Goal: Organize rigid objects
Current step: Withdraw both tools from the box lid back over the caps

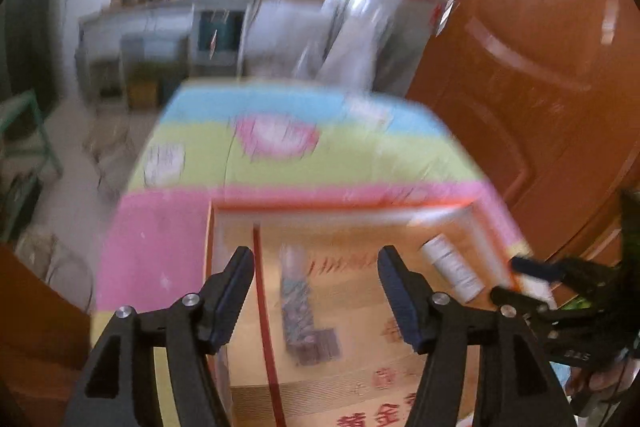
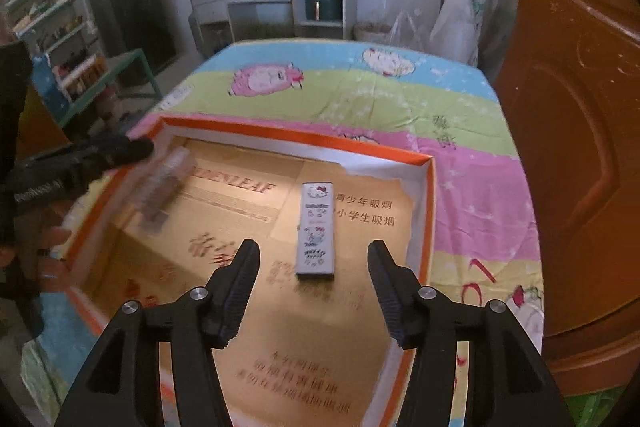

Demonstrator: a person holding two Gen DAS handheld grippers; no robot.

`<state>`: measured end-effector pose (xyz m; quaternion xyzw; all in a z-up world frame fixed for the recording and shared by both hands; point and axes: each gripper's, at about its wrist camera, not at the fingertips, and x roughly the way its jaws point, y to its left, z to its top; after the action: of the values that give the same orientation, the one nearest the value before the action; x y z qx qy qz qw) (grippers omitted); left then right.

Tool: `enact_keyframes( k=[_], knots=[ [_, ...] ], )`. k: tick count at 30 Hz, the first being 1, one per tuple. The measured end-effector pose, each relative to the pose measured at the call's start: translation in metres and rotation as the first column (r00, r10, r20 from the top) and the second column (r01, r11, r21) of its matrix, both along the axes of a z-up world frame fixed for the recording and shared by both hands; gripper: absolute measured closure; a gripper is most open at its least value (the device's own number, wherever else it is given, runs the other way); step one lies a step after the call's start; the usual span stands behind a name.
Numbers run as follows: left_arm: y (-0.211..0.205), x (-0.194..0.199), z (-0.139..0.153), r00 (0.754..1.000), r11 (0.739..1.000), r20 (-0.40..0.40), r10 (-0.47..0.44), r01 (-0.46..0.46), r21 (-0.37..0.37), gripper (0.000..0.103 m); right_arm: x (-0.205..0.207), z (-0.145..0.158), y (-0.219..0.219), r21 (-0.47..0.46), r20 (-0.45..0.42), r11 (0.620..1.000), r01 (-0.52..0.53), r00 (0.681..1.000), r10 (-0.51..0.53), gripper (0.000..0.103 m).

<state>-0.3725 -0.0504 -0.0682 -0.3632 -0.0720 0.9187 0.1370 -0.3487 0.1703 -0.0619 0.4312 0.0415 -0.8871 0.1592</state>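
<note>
Lying in one orange-rimmed box (image 2: 430, 187) were two slim cases (image 2: 316, 231). Both grippers, left (image 1: 316, 291) and right (image 2: 312, 287), gaped empty. A striped cartoon cloth (image 2: 360, 99) covered the kitchen table.

My left gripper (image 1: 316, 291) points down at a slant, its two dark fingers spread wide with nothing pressed between the ribbed pads (image 1: 236, 291). My right gripper (image 2: 312, 291) tilts down more steeply, its jaws apart too and gripping nothing. In the right wrist view my left gripper (image 2: 116, 151) reaches in from the left edge, blurred, with my hand (image 2: 48, 239) behind it on the handle. In the left wrist view my right gripper (image 1: 536, 279) enters low from the right edge, its fingers parted.
</note>
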Motion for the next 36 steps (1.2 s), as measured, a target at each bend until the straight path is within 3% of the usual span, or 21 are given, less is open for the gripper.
enact_keyframes(
  k=[3, 6, 13, 19, 28, 36],
  knots=[
    [-0.005, 0.036, 0.022, 0.996, 0.998, -0.083, -0.040, 0.044, 0.039, 0.036, 0.024, 0.014, 0.004, -0.046, -0.015, 0.999, -0.001, 1.000, 0.000, 0.045],
    [-0.009, 0.067, 0.032, 0.999, 0.998, -0.038, -0.031, 0.033, 0.061, 0.036, 0.058, 0.027, 0.003, -0.078, -0.041, 0.997, -0.015, 0.999, 0.011, 0.045],
    [-0.004, 0.145, 0.045, 0.996, 1.000, -0.084, -0.011, 0.011, 0.004, 0.036, 0.143, 0.042, -0.004, -0.073, -0.102, 0.997, -0.022, 0.995, 0.014, 0.045],
    [-0.001, 0.195, 0.034, 0.995, 0.993, -0.066, -0.078, 0.083, 0.087, 0.036, 0.202, 0.037, 0.000, -0.085, -0.115, 0.996, 0.003, 0.993, -0.013, 0.045],
    [0.007, 0.247, 0.022, 0.995, 0.998, -0.080, -0.062, 0.062, 0.007, 0.036, 0.263, 0.004, 0.004, -0.083, -0.090, 0.995, 0.047, 0.994, -0.054, 0.045],
    [0.017, 0.278, 0.018, 0.993, 0.997, -0.093, -0.074, 0.073, -0.022, 0.037, 0.293, 0.002, 0.007, -0.088, -0.108, 0.994, 0.063, 0.992, -0.072, 0.045]
  ],
)
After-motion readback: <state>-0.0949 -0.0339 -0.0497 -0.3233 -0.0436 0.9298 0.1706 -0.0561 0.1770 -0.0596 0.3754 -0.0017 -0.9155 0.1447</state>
